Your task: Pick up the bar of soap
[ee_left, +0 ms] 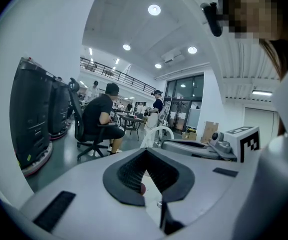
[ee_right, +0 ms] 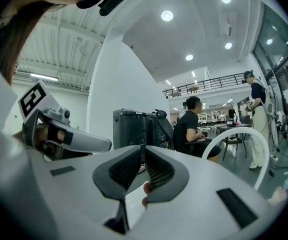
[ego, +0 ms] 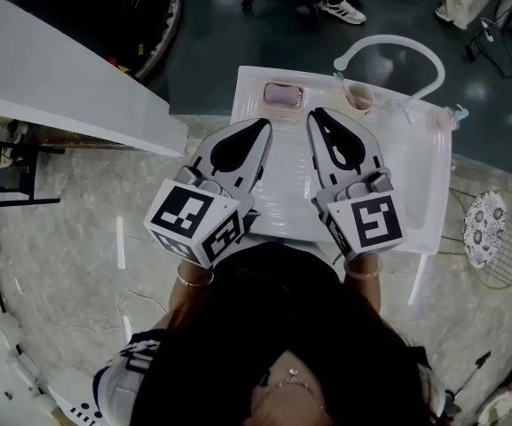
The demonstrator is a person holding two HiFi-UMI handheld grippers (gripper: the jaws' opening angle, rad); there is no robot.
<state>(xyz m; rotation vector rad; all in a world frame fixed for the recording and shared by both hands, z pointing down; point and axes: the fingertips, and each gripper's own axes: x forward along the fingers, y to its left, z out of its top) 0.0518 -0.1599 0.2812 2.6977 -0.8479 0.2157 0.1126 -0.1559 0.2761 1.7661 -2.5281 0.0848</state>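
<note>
**Soap untouched, both grippers shut and short of it**

A pale marbled counter [ego: 78, 229] is seen from above, with a white tray [ego: 435, 204] set on it at the far edge, and a busy workshop floor is made out beyond. Over the near half of the tray the left gripper [ego: 262, 126] is held with its jaws pressed together and nothing between them. The right gripper [ego: 314, 114] is carried just beside it, equally shut and empty. Both are pointed towards the back of the tray.

The bar of soap [ego: 284, 95] is found there, pinkish, lying flat in the tray's far left corner, just ahead of the left gripper's tip and apart from it. No contact is made, so the pick-up is judged not yet begun. An approach, an opening of the jaws and the grasp itself are all left to do.

Room is fair. Bare tray is left around the soap on the near side, but the tray's rim runs close behind it. A small cup [ego: 358, 96] stands to its right, and a white arched tube [ego: 396, 44] loops over the far right corner.
</note>
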